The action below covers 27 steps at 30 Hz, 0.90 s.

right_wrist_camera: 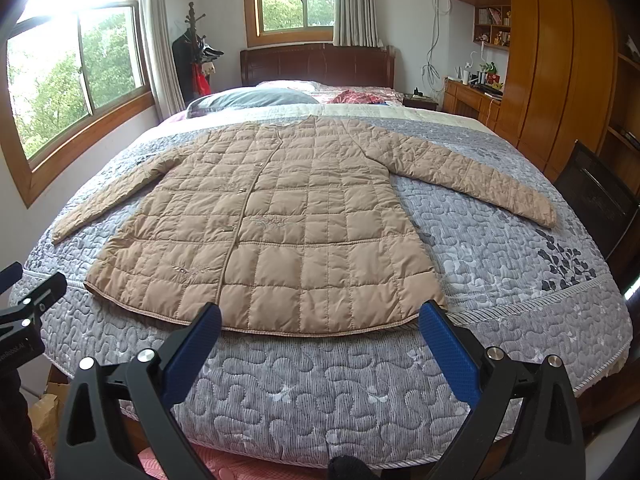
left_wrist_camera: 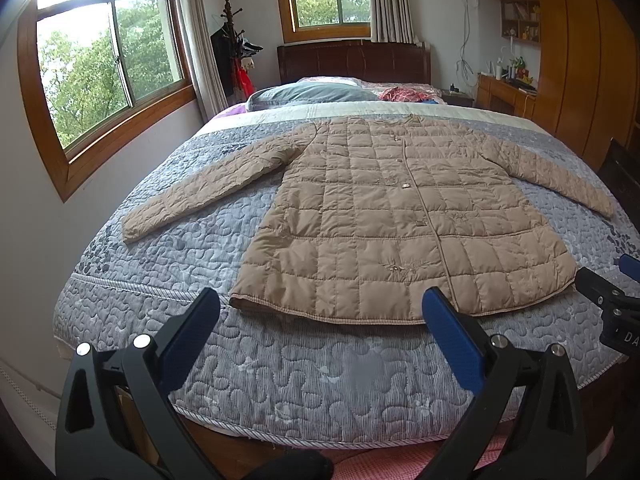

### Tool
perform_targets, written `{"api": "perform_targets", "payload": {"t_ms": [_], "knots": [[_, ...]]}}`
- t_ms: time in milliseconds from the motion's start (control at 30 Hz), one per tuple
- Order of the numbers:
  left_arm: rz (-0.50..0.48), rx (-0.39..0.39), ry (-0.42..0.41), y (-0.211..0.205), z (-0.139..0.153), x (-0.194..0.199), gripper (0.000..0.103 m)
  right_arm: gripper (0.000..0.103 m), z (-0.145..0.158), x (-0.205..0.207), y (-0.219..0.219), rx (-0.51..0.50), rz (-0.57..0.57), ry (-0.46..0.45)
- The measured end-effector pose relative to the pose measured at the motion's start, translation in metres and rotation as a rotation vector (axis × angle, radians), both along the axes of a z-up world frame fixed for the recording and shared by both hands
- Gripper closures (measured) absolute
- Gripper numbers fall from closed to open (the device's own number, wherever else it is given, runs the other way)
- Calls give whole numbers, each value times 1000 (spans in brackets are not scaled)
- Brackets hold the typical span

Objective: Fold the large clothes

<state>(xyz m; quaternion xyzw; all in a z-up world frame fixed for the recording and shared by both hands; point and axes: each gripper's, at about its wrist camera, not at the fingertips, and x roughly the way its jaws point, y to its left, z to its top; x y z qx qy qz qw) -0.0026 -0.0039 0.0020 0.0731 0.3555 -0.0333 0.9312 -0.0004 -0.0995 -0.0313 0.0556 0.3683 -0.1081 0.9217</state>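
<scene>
Left wrist view first: the left gripper [left_wrist_camera: 322, 306] hangs just off the foot of the bed, jaws spread wide with nothing in them. Its blue pads [left_wrist_camera: 450, 338] frame the left half of the hem. The tan quilted coat [left_wrist_camera: 400, 216] lies flat and face up on the grey quilted bedspread [left_wrist_camera: 304, 380], buttoned down the front, collar toward the headboard [left_wrist_camera: 354, 60], both sleeves splayed out to the sides. The hem sits just past the fingertips, not touching them.

Off at the right edge of that view you can catch part of the right gripper [left_wrist_camera: 612, 300].

Right wrist view: the right gripper [right_wrist_camera: 320, 310] is in the same pose, wide open and empty, lined up with the right half of the hem. The coat [right_wrist_camera: 288, 220] starts just beyond its tips here too, and the right sleeve runs out toward the wooden wardrobe [right_wrist_camera: 560, 64] side of the room. Pillows [right_wrist_camera: 256, 98] sit up by the headboard, well apart from the coat.
</scene>
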Motion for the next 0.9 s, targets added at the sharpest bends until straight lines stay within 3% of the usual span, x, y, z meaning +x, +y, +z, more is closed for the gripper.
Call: {"api": "perform_targets", "payload": {"t_ms": [533, 700, 900], "knots": [[-9, 4, 9, -4, -6, 21, 3, 4, -1, 17, -17, 2, 2, -2], [-70, -6, 45, -22, -12, 61, 3, 4, 5, 39, -68, 23, -30, 11], [-216, -28, 197, -68, -23, 138, 3, 4, 13, 77, -169, 67, -148, 20]]}}
